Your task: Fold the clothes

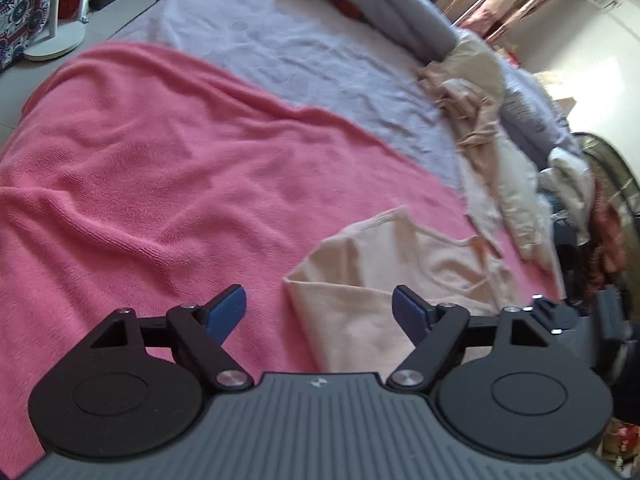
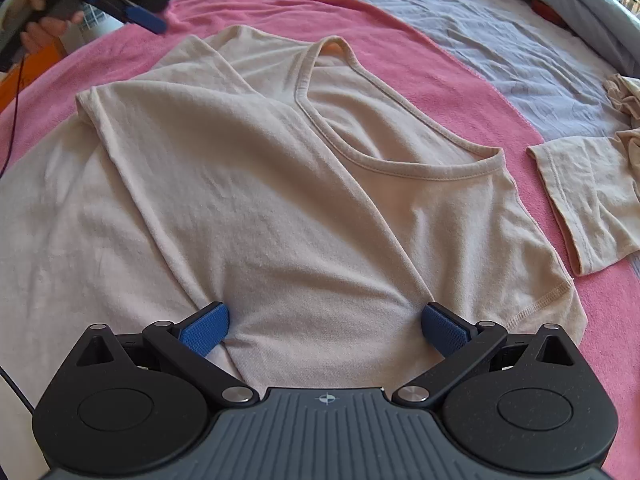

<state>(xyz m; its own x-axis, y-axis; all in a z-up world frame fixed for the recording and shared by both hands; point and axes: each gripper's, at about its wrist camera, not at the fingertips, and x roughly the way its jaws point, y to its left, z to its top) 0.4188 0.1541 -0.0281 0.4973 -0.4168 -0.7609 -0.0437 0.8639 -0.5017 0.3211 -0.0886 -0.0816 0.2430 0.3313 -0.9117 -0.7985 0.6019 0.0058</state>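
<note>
I see the pink blanket (image 2: pixel 420 64) spread over the grey-sheeted bed (image 1: pixel 280 52), the beige T-shirt (image 2: pixel 256 184) lying partly folded on it, my right gripper (image 2: pixel 324 326) gaping wide with its pads pressing that shirt's fabric, and my left gripper (image 1: pixel 320 312) wide open, holding nothing, above the shirt's edge.

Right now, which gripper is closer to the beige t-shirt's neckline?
Right. The right gripper is open low over the beige t-shirt, its neckline just ahead. The left gripper, also open, hovers off the shirt's far side above the pink blanket.
</note>
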